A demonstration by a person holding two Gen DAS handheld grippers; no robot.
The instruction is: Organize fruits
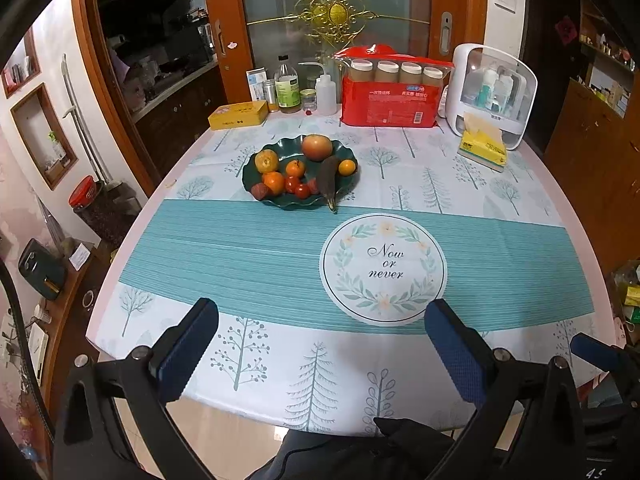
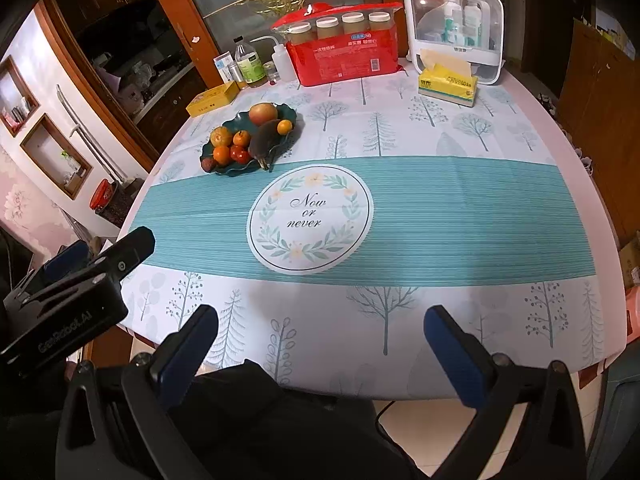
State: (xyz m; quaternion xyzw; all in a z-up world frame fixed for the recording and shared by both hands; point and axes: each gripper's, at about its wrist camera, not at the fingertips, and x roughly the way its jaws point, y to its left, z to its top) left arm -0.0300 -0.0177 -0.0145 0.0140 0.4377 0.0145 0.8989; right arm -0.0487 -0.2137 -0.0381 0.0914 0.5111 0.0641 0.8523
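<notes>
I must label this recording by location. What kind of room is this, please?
Probably a home dining room beside a kitchen: a table under a tree-print cloth holds a fruit plate, a tissue box and a bottle; kitchen cabinets show through the doorway.

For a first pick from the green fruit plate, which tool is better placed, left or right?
Left, probably. The green plate sits left of the "Now or never" circle, on the left tool's side. The right tool faces the table's middle, with the plate off to its left. Both are open and empty.
</notes>
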